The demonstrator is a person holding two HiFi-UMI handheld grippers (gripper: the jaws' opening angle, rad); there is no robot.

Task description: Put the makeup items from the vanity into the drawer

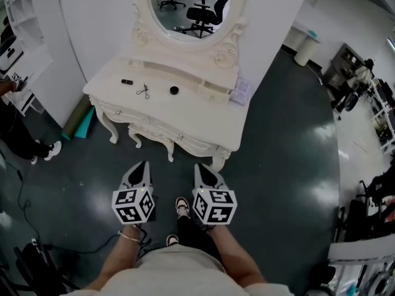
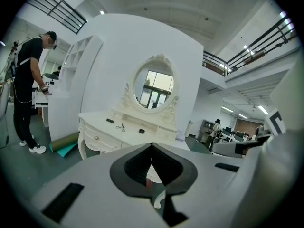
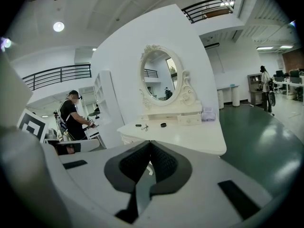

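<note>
Both tongs are shut tight w/ nothing between the pads: left gripper (image 1: 145, 165) and right gripper (image 1: 199, 166) sit side by side at lower centre of the head view, tips aimed up-frame at the cream-white ornate vanity table (image 1: 203, 119) w/ its oval mirror (image 1: 191, 5). Task items all lie on the vanity top, upper centre of frame, well apart from the grippers: small black oblong item (image 1: 126, 81) at left, thin metal scissor-shaped tool (image 1: 143, 91) in the middle, small round black pot (image 1: 174, 90) at right. The drawer front (image 1: 148, 123) w/ small knobs looks closed, so this reads as the approach step; nothing picked up and no item stowed yet. Next move prob. calls for getting close, opening one pair of jaws, then pinching a knob to pull the drawer out before any pick. Knobs are tiny, so the grip needs care. Around: pale lilac box (image 1: 241, 91) at the top's right end, green rolled mat (image 1: 77, 119) leaning by the vanity's left side, black cable (image 1: 24, 205) on the floor at lower left, another person (image 1: 15, 128) at the left edge. None of these sits btw the grippers and the vanity.
</note>
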